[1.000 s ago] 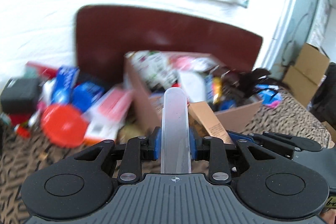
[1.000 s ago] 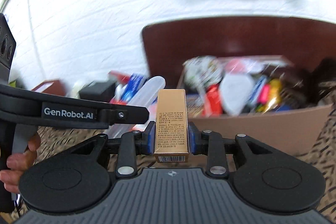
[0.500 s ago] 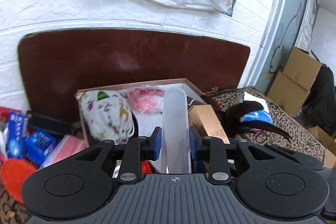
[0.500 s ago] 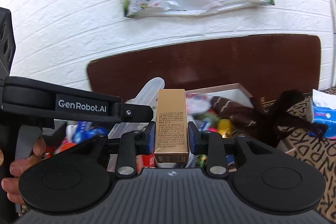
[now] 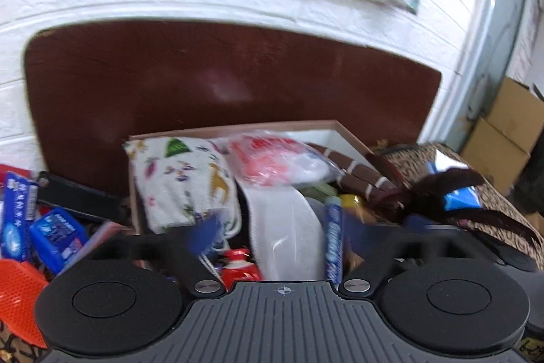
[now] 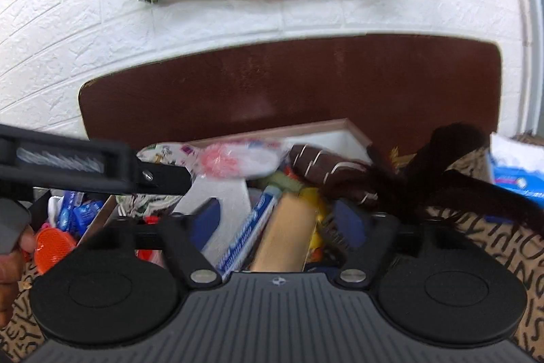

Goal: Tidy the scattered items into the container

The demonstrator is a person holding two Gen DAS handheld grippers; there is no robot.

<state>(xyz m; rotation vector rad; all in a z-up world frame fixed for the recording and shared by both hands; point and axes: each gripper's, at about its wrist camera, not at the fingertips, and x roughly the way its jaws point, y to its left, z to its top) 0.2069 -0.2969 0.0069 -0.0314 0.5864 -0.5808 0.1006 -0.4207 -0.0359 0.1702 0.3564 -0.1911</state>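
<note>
- Left gripper (image 5: 282,233) poised over the cardboard box (image 5: 343,130); jaws spread wide, nothing between them — blue pads blurred, so likely mid-motion; position above the opening suits a drop into the box.
- Right gripper (image 6: 278,223) likewise above the box, jaws apart and empty; a gold carton (image 6: 285,237) lies tilted among the contents directly under it, free of both pads.
- Box stands against a dark brown board (image 5: 221,73), which props it from behind; it sits on a patterned cloth (image 6: 503,247), not a bare worktop.
- Box looks crammed: printed fabric pouch (image 5: 183,182), red-and-white plastic packet (image 5: 272,162), blue-and-white tube (image 5: 335,237), brown striped item (image 5: 353,172); contents heaped to the rim, so added pieces may ride high or slide off.
- Still outside, left of the box: orange mesh item (image 5: 17,291), blue packets (image 5: 57,233) — my reading, tidying is well along but unfinished.
- Dark feathery thing (image 6: 452,165) drapes beside the box's right edge; whether it touches, cannot tell.
</note>
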